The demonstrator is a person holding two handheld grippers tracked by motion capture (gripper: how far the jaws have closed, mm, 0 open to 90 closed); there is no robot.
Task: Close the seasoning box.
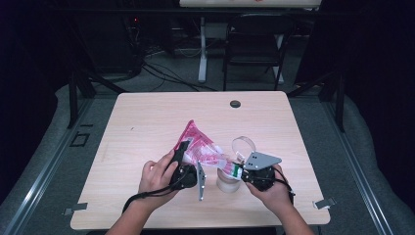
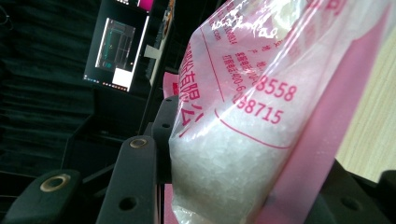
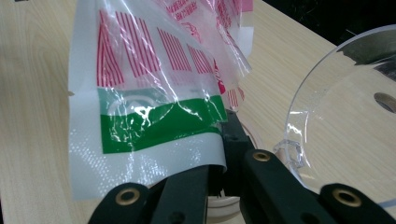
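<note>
A plastic bag (image 1: 198, 147) printed in pink, with white granules inside, is held up over the table between both grippers. My left gripper (image 1: 182, 148) is shut on its thick lower part; in the left gripper view the bag (image 2: 261, 121) bulges between the black jaws of that gripper (image 2: 233, 191). My right gripper (image 1: 238, 171) is shut on the bag's flat end with the green band (image 3: 159, 121), its jaws pinched together at the sealed edge (image 3: 223, 161). A small whitish cup (image 1: 227, 183) stands under that end.
A clear round plastic lid or dish (image 1: 243, 145) lies just behind the right gripper, and rises close at the right in the right gripper view (image 3: 336, 93). A dark cable port (image 1: 235, 104) sits near the table's far edge. A chair (image 1: 257, 44) stands beyond.
</note>
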